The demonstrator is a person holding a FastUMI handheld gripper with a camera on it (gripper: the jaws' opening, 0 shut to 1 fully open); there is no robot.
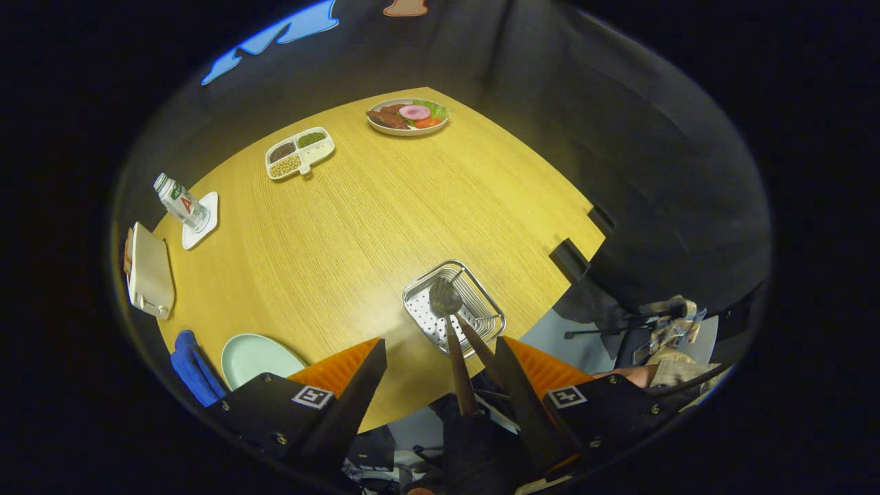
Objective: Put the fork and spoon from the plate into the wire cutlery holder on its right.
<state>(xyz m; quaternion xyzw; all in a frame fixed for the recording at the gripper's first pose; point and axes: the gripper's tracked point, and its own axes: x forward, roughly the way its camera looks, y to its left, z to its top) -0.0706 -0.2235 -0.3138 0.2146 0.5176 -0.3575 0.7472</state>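
Note:
The wire cutlery holder stands on the wooden table just ahead of my fingers. Both the spoon and the fork rest in it, heads down in the basket. Their wooden handles lean back towards me and pass between my fingers, nearer the right one. My gripper is open above the table's near edge, with a wide gap and no finger pressing on either handle. To the left of the left finger lies the pale green plate, bare.
A blue cloth lies beside the plate. Further left are a beige box and a bottle on a white coaster. A divided snack tray and a plate of food sit at the far side.

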